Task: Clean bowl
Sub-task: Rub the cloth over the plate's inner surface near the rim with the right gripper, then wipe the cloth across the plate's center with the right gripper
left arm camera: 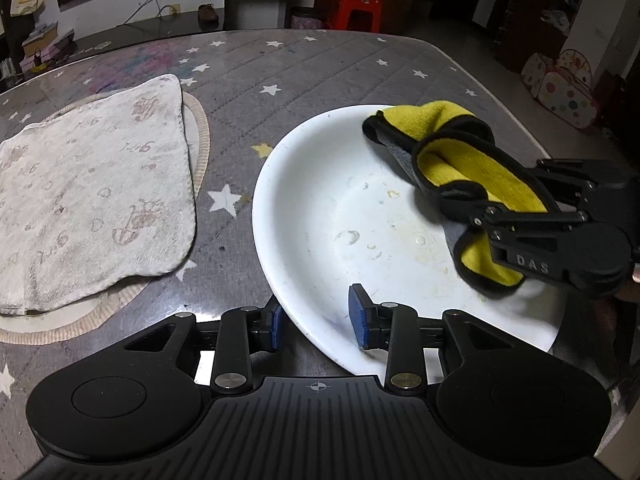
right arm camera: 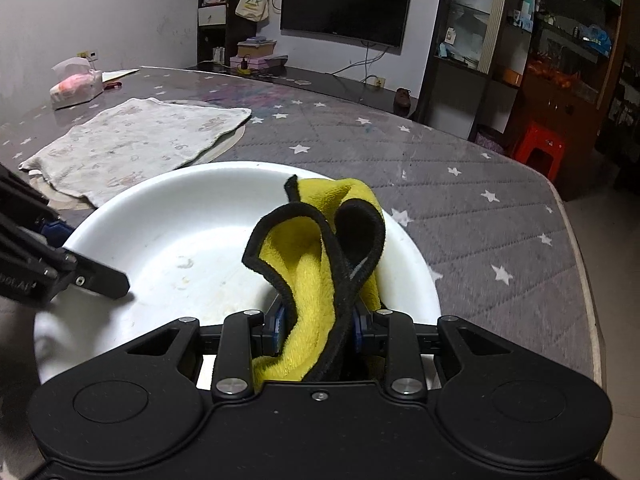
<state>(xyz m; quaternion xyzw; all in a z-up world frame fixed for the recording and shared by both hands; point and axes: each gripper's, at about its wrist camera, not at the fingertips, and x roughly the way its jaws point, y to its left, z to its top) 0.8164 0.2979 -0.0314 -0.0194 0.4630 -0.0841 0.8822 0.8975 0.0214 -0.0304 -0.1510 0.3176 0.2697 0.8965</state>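
A shallow white bowl (left arm camera: 328,208) with faint food stains lies on the grey star-patterned table (left arm camera: 312,68). My left gripper (left arm camera: 318,322) is open, its blue pads (left arm camera: 358,316) straddling the bowl's near rim with a gap on each side. My right gripper (right arm camera: 320,326) is shut on a yellow cloth (right arm camera: 308,280) with black edging and holds it over the bowl's right side. The cloth (left arm camera: 452,160) and right gripper (left arm camera: 560,236) show at the right of the left wrist view. The bowl (right arm camera: 192,224) fills the middle of the right wrist view, with the left gripper (right arm camera: 60,268) at its left rim.
A white patterned towel (left arm camera: 88,200) lies on a round mat (left arm camera: 200,132) left of the bowl. A tissue pack (right arm camera: 76,84) sits at the table's far corner. A red stool (right arm camera: 540,148) and shelves stand beyond the table's edge.
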